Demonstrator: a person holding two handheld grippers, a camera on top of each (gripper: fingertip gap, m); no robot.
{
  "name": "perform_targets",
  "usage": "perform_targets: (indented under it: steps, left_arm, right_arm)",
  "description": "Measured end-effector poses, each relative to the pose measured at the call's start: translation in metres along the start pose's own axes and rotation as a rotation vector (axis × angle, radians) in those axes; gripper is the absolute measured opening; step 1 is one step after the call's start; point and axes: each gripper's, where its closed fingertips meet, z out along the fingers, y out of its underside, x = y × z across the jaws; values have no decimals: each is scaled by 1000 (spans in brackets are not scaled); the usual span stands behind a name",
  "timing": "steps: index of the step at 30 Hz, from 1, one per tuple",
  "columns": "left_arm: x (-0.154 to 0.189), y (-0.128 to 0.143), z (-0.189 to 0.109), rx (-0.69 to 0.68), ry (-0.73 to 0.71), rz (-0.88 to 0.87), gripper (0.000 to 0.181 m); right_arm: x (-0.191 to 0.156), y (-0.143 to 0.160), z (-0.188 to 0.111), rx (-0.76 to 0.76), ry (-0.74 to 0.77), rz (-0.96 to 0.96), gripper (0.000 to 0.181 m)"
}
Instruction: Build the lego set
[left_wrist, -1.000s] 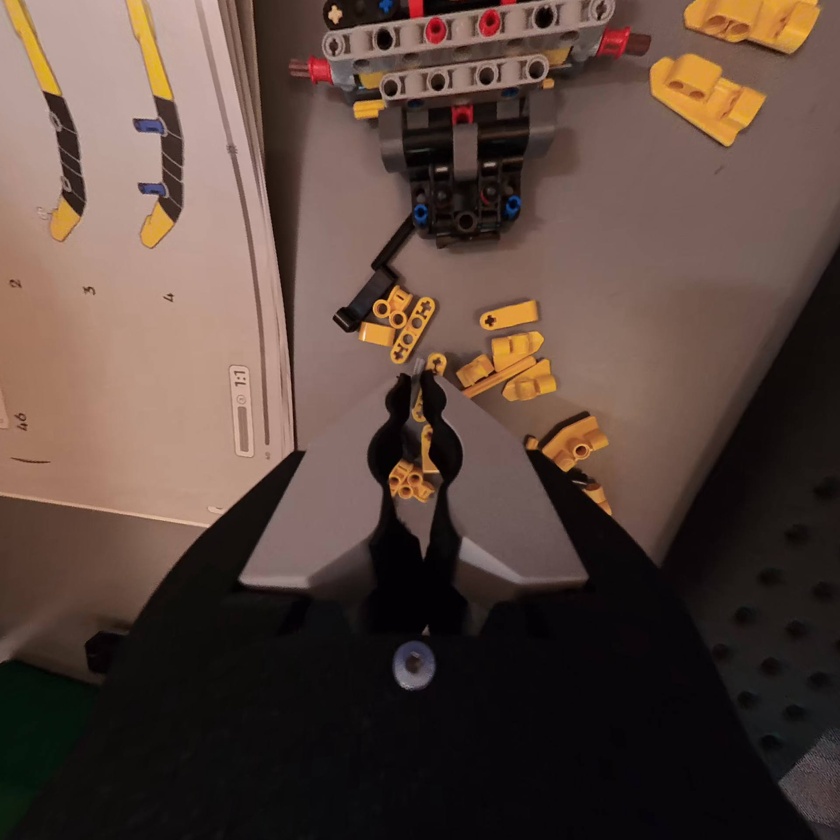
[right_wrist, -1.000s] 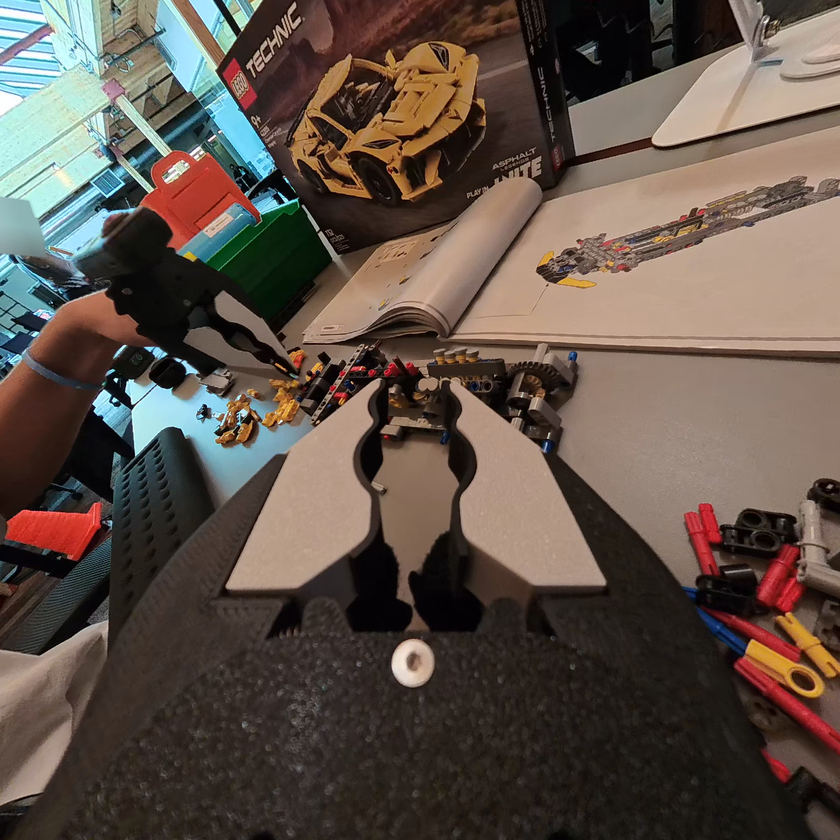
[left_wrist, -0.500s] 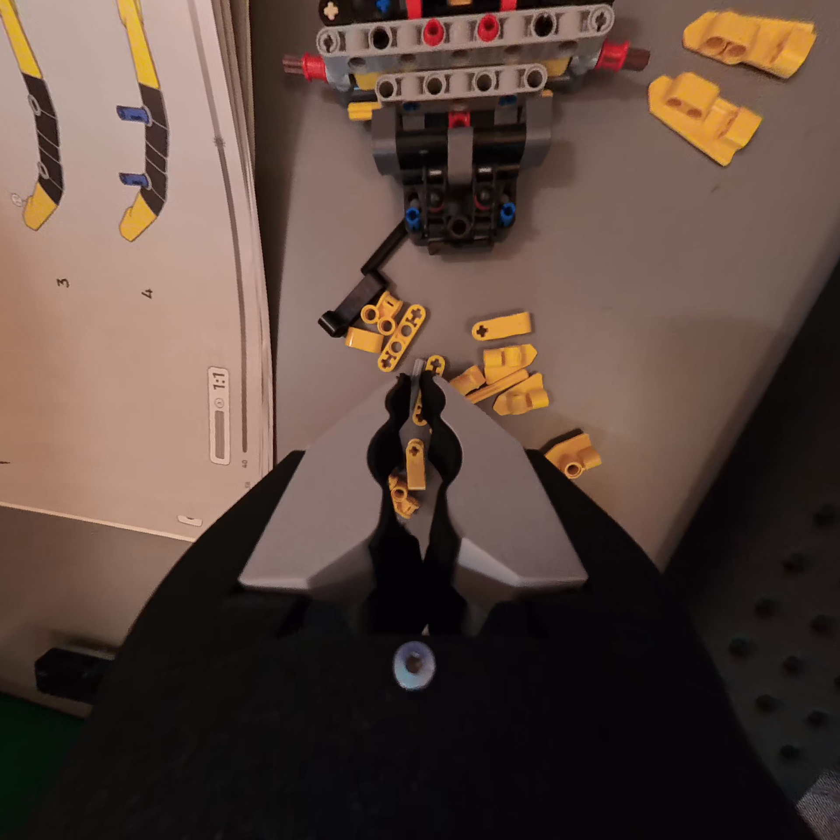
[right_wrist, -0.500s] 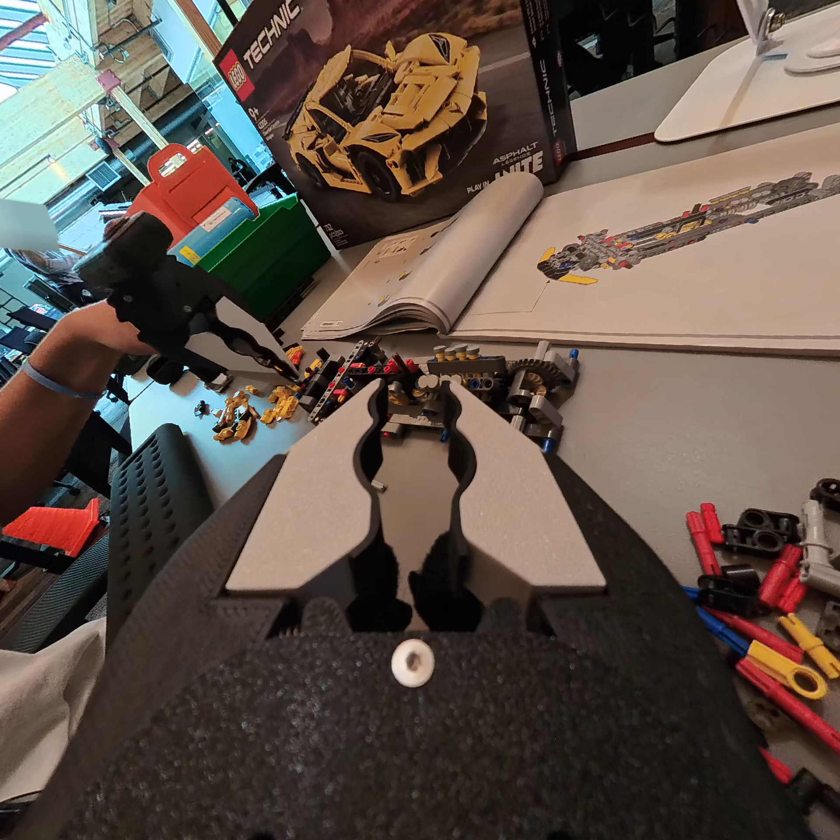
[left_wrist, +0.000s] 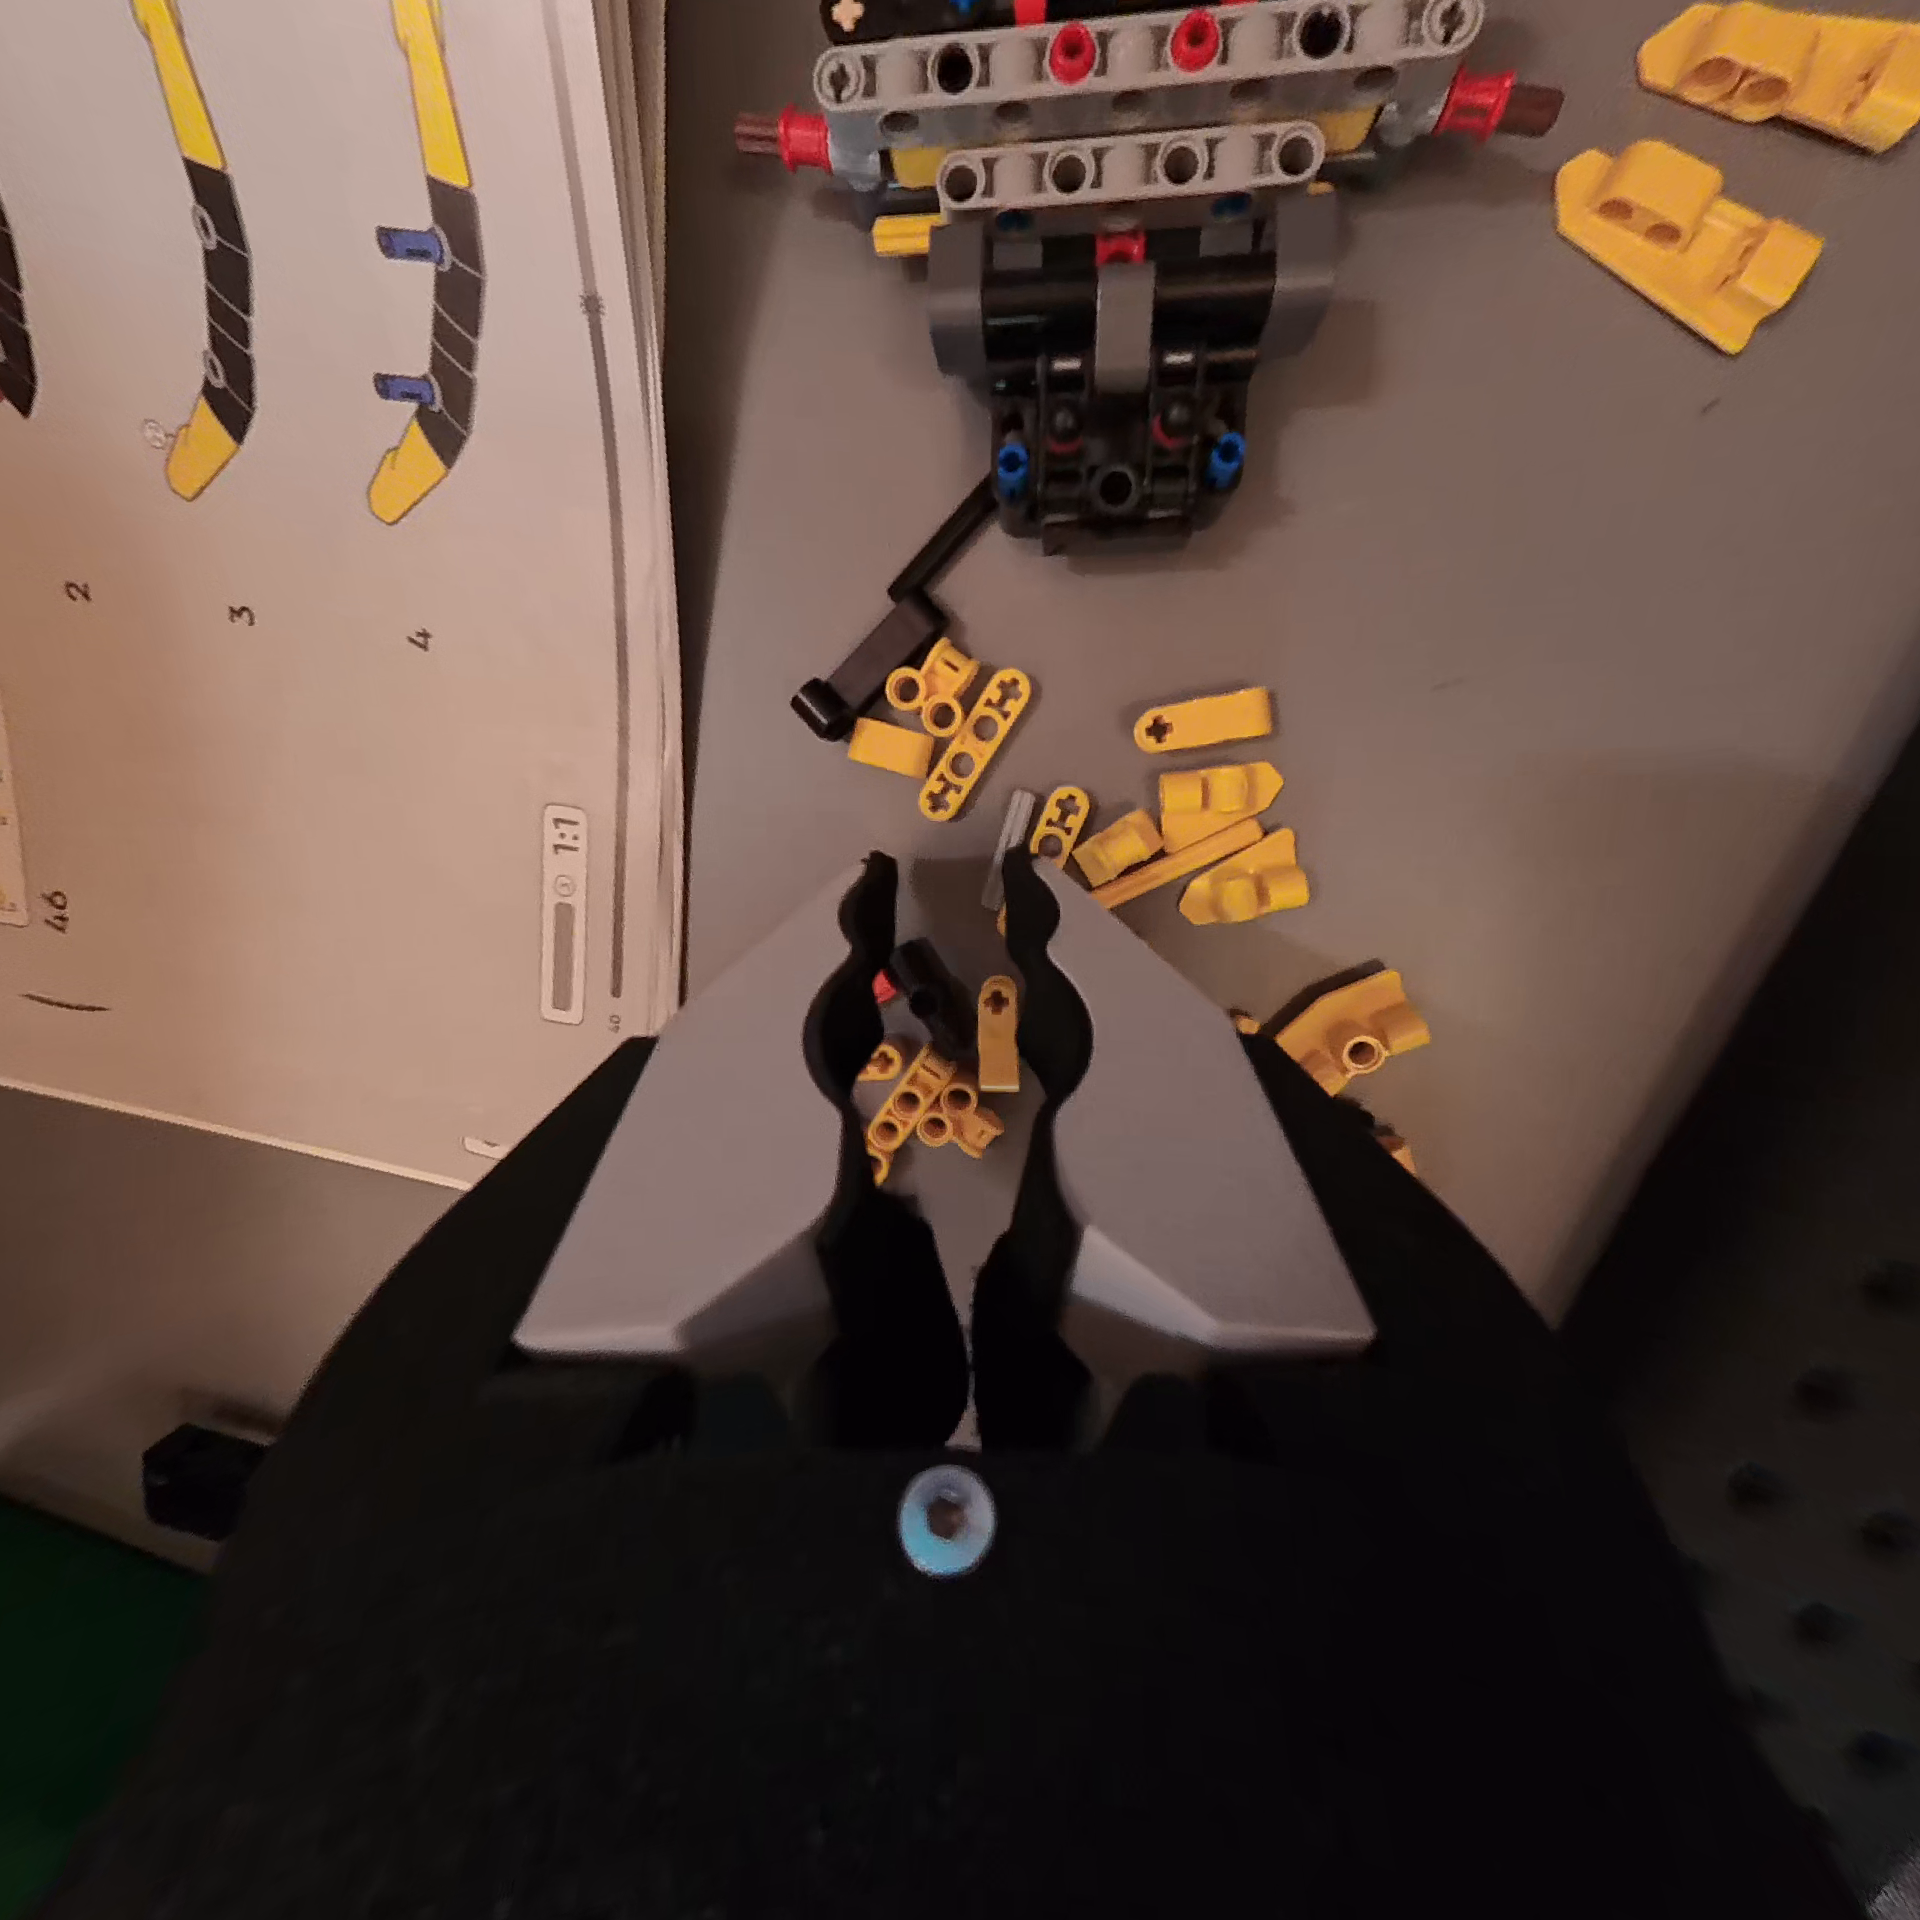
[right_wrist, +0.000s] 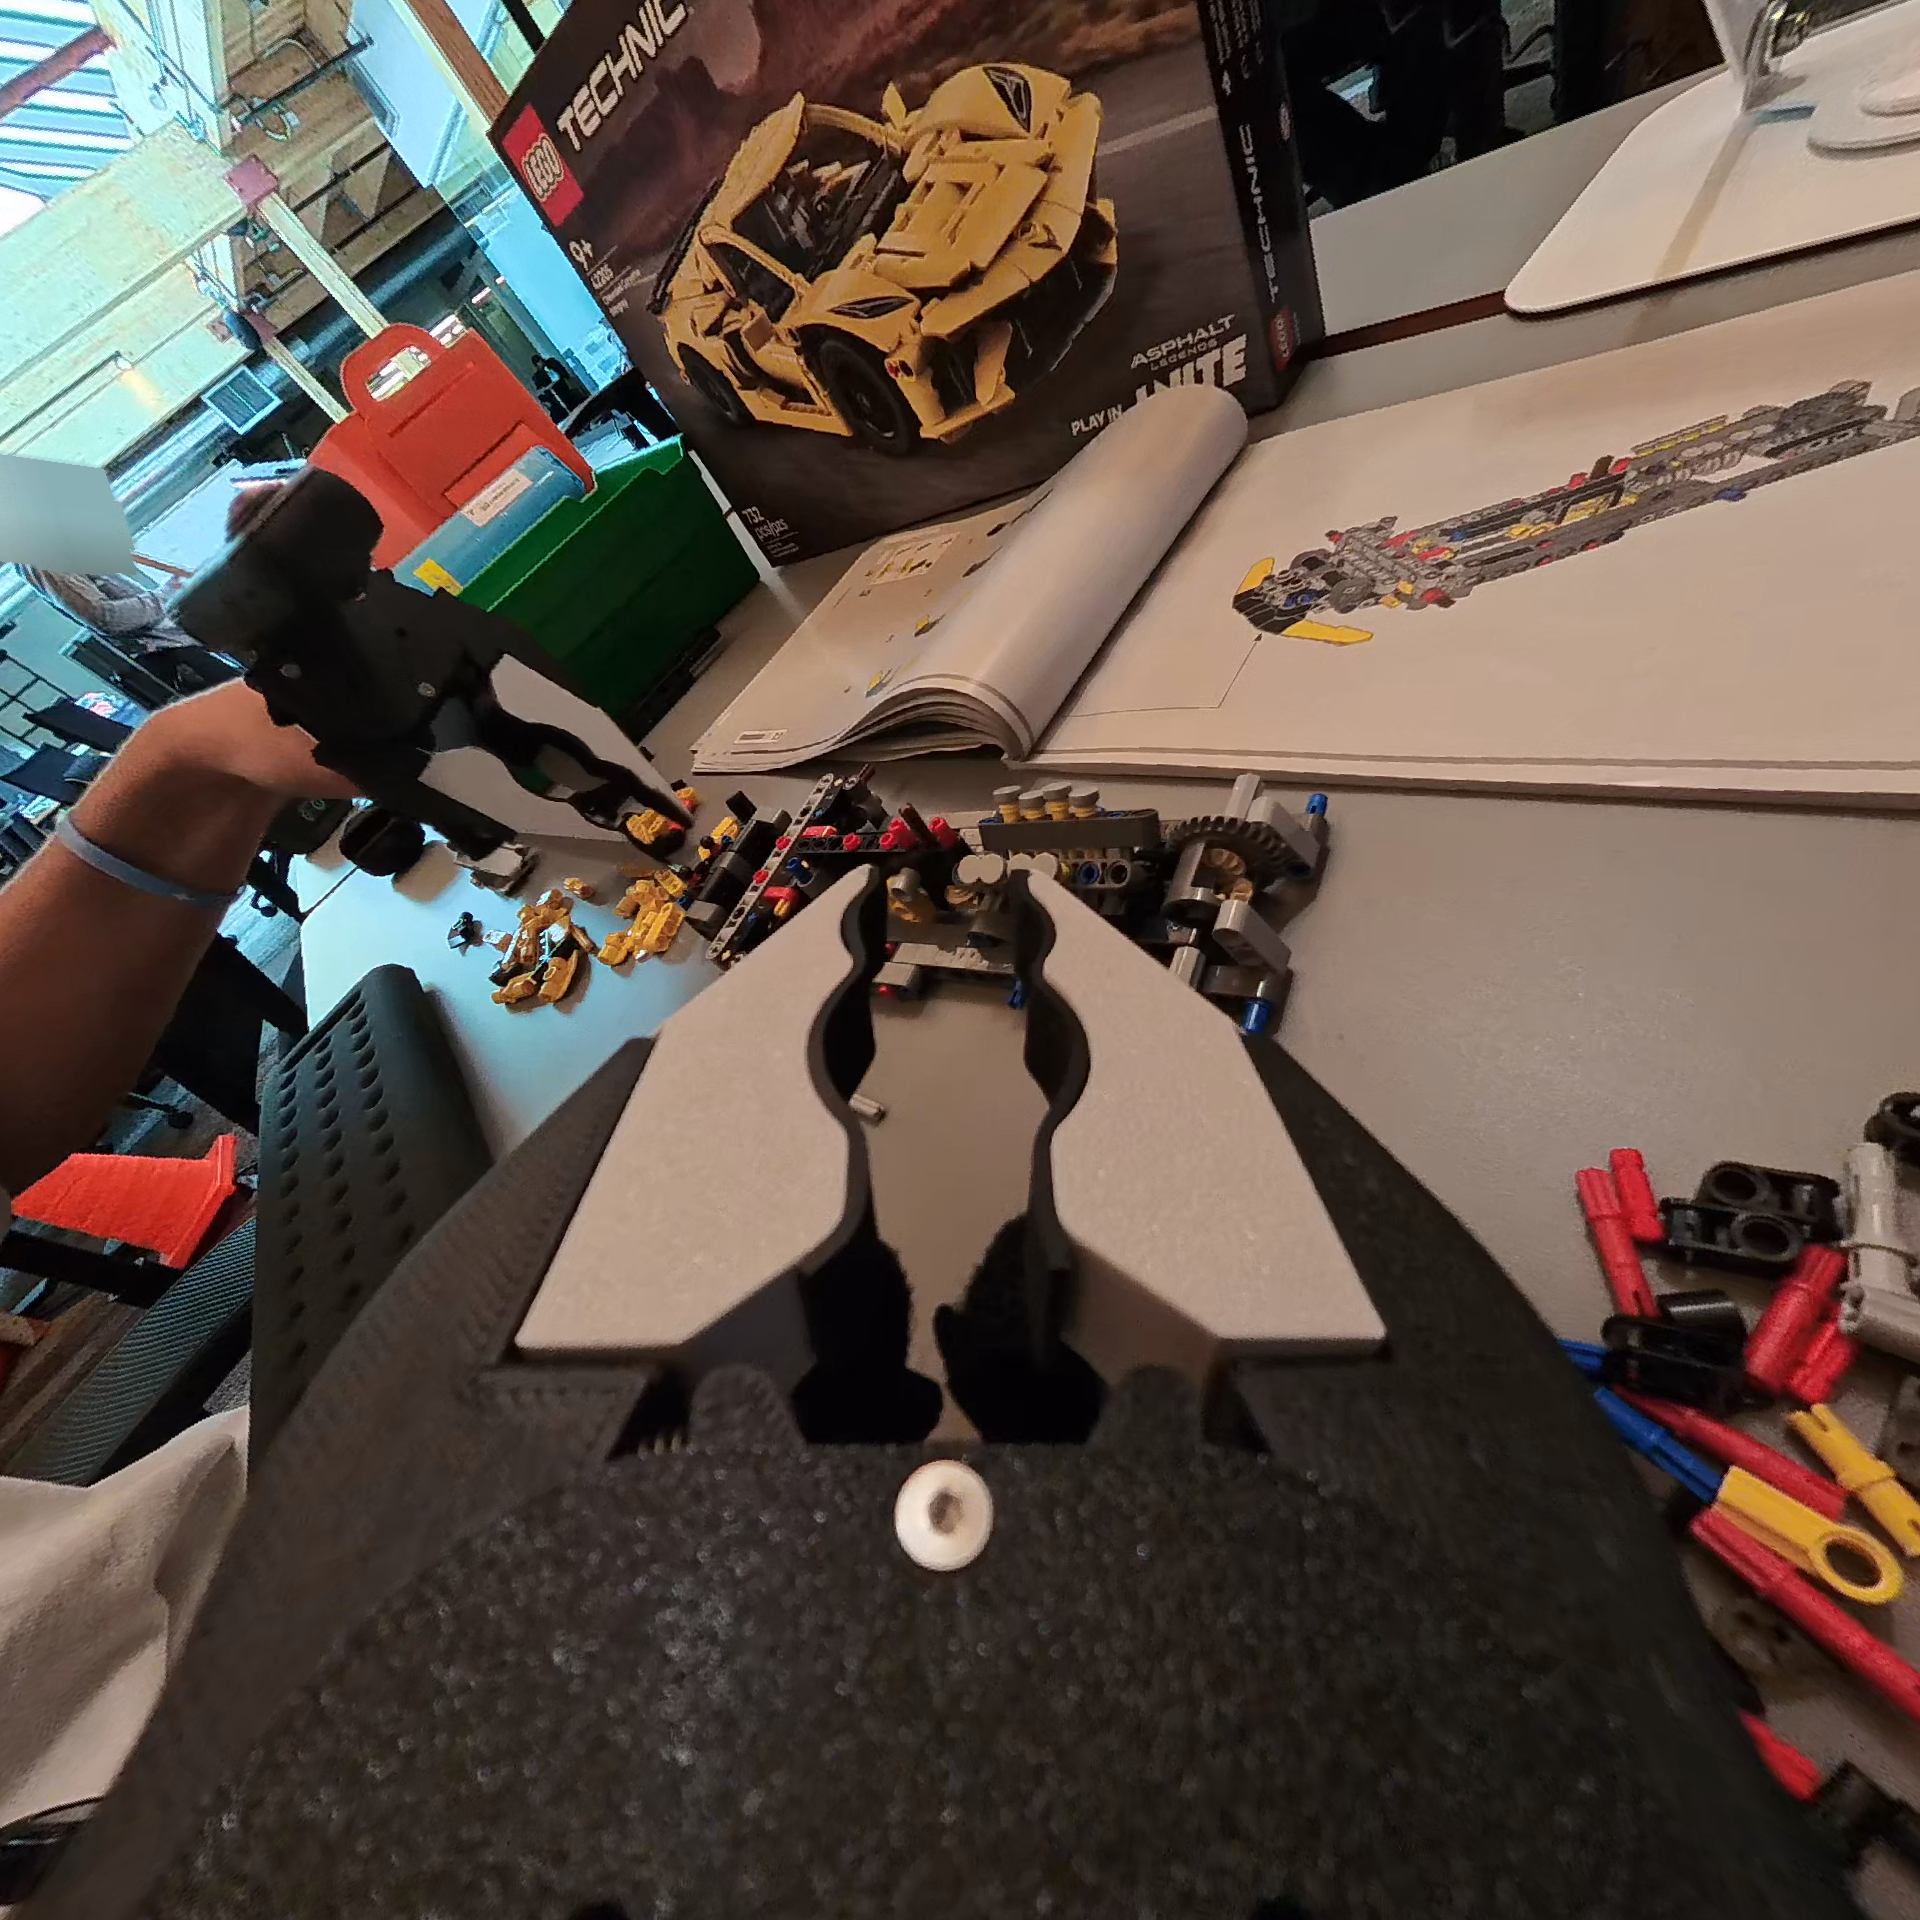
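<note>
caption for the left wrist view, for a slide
Open left gripper hovers over scattered yellow pieces beside the instruction booklet, with the partly built chassis ahead.

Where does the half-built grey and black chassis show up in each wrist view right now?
Left wrist view: the chassis sits at top centre, ahead of the open left gripper.
Right wrist view: the chassis lies at centre, just past the open right gripper.
Shared landmark: the scattered yellow pieces and the open instruction booklet.
</note>
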Motion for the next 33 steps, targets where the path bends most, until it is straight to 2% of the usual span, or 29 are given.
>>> perform_targets:
  steps: [8, 12, 17, 21, 26, 28, 29, 31, 33]
  left_arm:
    - [9, 1, 3, -30, 16, 26, 28]
    - [6, -3, -2, 1, 8, 11, 28]
    - [10, 1, 2, -27, 30, 17, 22]
    - [18, 0, 6, -23, 63, 21, 3]
    - [15, -2, 2, -40, 3, 56, 2]
    - [15, -24, -12, 37, -33, 59, 2]
    - [21, -45, -23, 116, -32, 57, 2]
    - [50, -98, -42, 310, 41, 61, 3]
    - [87, -138, -35, 385, 138, 64, 3]
  right_arm:
    - [0, 0, 0, -2, -1, 1, 22]
    - [-1, 1, 0, -3, -3, 0, 22]
    - [0, 1, 0, -3, -3, 1, 22]
    - [-1, 1, 1, -5, -2, 0, 22]
    - [0, 1, 1, -4, -1, 0, 22]
    - [0, 0, 0, -2, 1, 0, 22]
    - [1, 0, 1, -1, 4, -1, 22]
    - [2, -1, 1, 0, 8, -3, 22]
    - [2, 0, 2, -3, 12, -10, 22]
